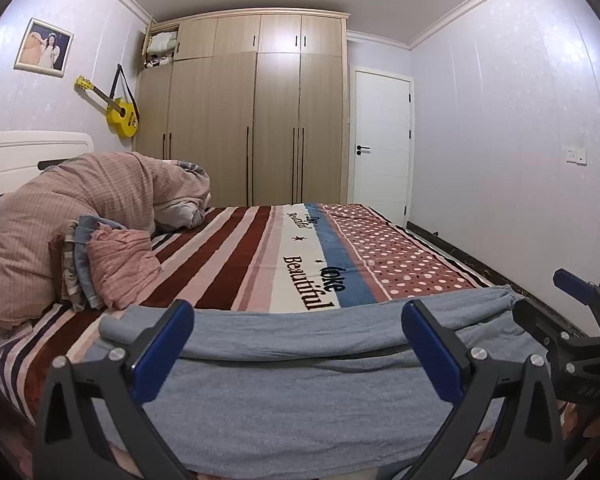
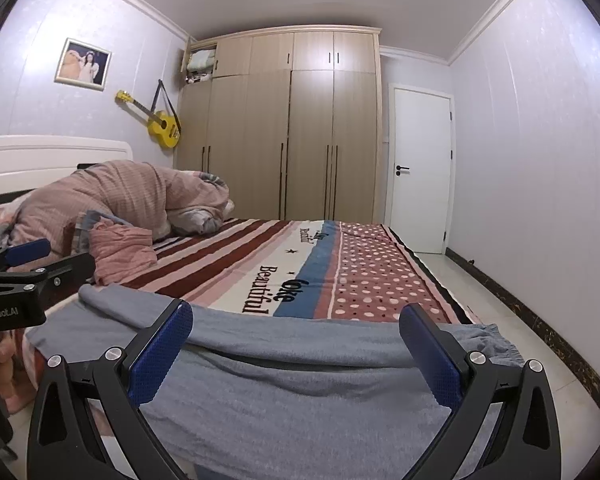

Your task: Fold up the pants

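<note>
Pants [image 1: 284, 392] lie along near bed [image 1: 260, 248] edge, one fold made. Left gripper [image 1: 298, 344] and right gripper [image 2: 296, 348] both spread, holding nothing. Next we pinch far fold edge, pull over.

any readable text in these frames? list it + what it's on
"Beautiful": bed blanket, white stripe, printed twice; the far copy is barely legible.
"toke" or "coke": blanket's blue stripe, first letter unclear.
"enRobot.AI": left gripper body in the right wrist view, start cut off.
Lettering on the right gripper body: too blurred.
Guitar sticker: unreadable.
</note>
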`<state>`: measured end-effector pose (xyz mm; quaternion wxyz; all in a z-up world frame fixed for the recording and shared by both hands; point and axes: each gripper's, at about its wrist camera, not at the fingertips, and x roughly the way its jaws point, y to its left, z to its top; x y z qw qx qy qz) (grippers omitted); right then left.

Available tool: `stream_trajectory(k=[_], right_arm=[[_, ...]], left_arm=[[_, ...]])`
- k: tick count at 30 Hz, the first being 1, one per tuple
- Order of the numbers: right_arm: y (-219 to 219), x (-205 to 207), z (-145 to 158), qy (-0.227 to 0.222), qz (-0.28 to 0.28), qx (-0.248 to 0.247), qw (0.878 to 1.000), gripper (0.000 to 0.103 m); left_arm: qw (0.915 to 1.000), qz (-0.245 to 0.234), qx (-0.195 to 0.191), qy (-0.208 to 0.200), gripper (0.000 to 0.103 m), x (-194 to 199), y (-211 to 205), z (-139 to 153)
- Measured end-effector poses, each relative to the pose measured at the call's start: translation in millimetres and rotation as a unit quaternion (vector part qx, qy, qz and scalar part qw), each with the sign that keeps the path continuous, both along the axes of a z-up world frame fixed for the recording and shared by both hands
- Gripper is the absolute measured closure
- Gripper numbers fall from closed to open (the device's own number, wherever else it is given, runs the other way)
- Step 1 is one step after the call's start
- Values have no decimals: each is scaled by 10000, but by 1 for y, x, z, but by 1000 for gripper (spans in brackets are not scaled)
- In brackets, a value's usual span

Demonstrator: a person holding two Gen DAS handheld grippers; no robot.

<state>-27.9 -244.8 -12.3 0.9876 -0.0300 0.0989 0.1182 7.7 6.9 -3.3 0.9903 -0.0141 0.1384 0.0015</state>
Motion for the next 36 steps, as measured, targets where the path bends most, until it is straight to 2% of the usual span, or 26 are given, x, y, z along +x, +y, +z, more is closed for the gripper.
stream_trajectory(k=[36], right_arm=[[1,0,-3,89,45,-23,9999,1]], left_arm=[[10000,-20,-71,-33,1,-4,3,0]])
